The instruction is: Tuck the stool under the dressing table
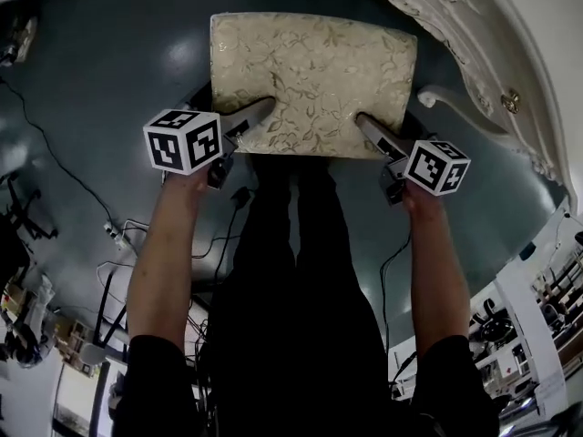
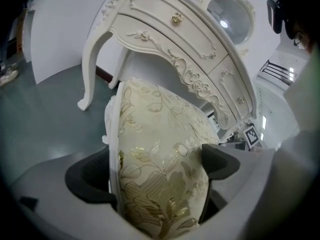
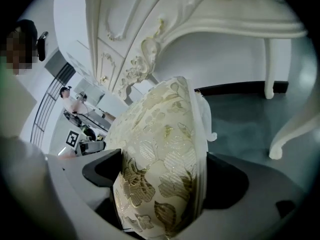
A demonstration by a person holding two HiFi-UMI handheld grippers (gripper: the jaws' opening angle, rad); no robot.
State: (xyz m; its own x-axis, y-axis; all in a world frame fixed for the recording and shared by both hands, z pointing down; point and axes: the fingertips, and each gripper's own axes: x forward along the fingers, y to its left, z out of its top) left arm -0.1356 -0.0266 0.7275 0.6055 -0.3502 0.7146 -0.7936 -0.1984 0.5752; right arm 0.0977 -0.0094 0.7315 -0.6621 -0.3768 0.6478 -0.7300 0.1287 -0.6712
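Observation:
The stool [image 1: 310, 78] has a cream cushion with a gold flower pattern and stands on the grey-green floor in front of me. My left gripper [image 1: 255, 116] is shut on the stool's near left edge, and the cushion [image 2: 160, 174] fills the gap between its dark jaws. My right gripper [image 1: 369, 127] is shut on the near right edge, with the cushion [image 3: 160, 174] clamped between its jaws. The white carved dressing table [image 1: 474, 53] curves along the upper right, its drawers [image 2: 175, 24] and leg [image 2: 90, 64] just beyond the stool.
Cables and a power strip [image 1: 114, 235] lie on the floor at the left. An oval mirror [image 2: 230, 19] stands on the table. White table legs [image 3: 285, 134] stand at the right of the stool. Desks and equipment fill the lower corners of the head view.

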